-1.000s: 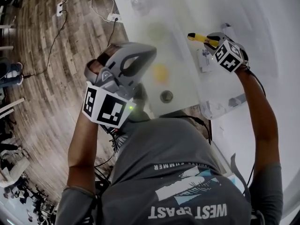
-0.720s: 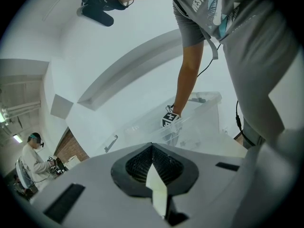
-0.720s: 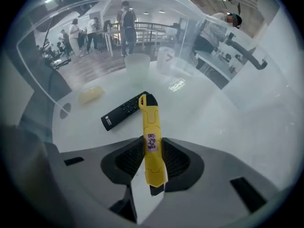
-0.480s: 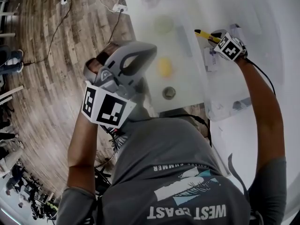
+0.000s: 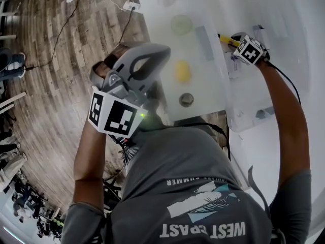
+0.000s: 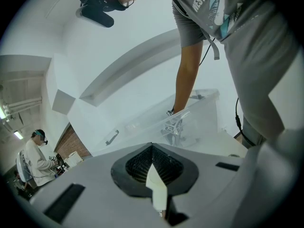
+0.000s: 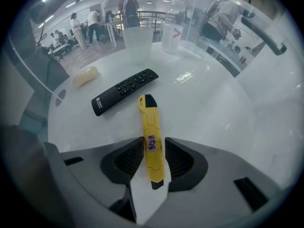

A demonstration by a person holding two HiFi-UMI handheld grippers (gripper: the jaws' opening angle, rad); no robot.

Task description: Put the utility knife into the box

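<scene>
The yellow utility knife [image 7: 151,139] stands upright between the jaws of my right gripper [image 7: 153,151], tip down, inside the clear plastic box [image 5: 238,121]. The jaws have just been opening a little, but the pads stay against the knife's sides. In the head view the knife [image 5: 226,38] sticks out beside the right gripper [image 5: 234,40] at the upper right. My left gripper [image 5: 147,93] is held high at the left, away from the box. Its pads [image 6: 153,163] meet with nothing between them. The left gripper view shows the box [image 6: 190,122] ahead, with the person's right arm reaching into it.
A black remote [image 7: 124,91], a pale yellow lump [image 7: 85,76] and a white cup [image 7: 138,42] show through the clear plastic beyond the knife. On the white table lie a yellow object [image 5: 182,71] and a small round metal piece [image 5: 186,99]. Cables run over the wooden floor [image 5: 61,44].
My right gripper has gone down into the box with the knife, so it looks smaller and farther off in the head view. The left gripper has hardly shifted.
</scene>
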